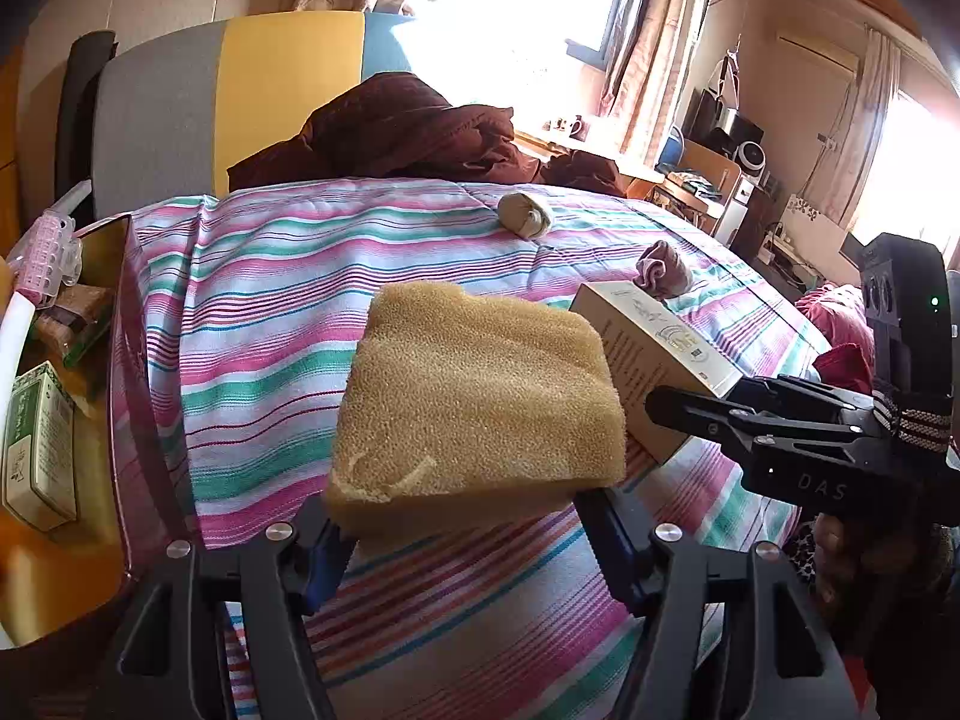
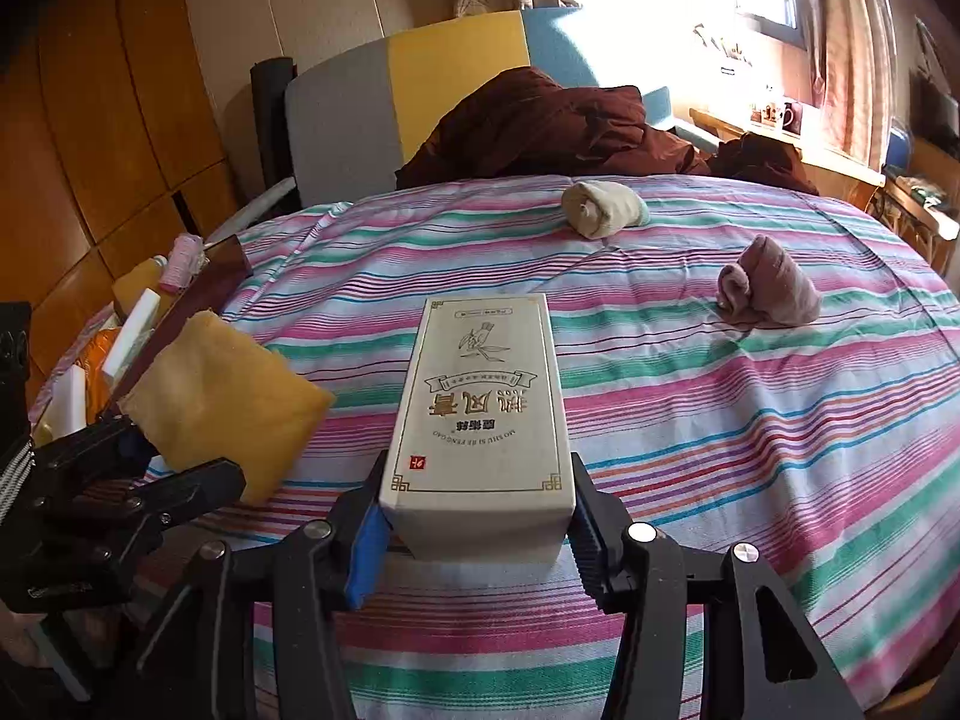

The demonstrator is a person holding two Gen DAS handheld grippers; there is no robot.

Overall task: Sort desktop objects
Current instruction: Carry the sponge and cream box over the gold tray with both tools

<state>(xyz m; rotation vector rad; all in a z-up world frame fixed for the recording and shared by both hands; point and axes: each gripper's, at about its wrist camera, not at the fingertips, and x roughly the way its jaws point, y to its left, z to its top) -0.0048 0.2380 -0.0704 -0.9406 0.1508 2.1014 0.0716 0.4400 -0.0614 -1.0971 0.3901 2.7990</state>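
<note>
My left gripper (image 1: 465, 531) is shut on a tan sponge (image 1: 480, 402), held above the striped bedspread (image 1: 264, 324). My right gripper (image 2: 477, 525) is shut on a cream box (image 2: 480, 408) with gold lettering, also lifted over the bedspread (image 2: 750, 420). In the left wrist view the right gripper (image 1: 690, 405) comes in from the right with the box (image 1: 648, 354) just beside the sponge. In the right wrist view the left gripper (image 2: 174, 462) holds the sponge (image 2: 222, 402) at the left. A rolled beige sock (image 2: 603, 207) and a rolled mauve sock (image 2: 768, 288) lie further back.
A dark red tray (image 1: 129, 360) at the left edge holds a green box (image 1: 36, 450), snack packs and a pink roller (image 1: 48, 258). A maroon quilt (image 1: 408, 132) is heaped against the headboard (image 1: 288, 72). A desk with clutter (image 1: 720, 162) stands far right.
</note>
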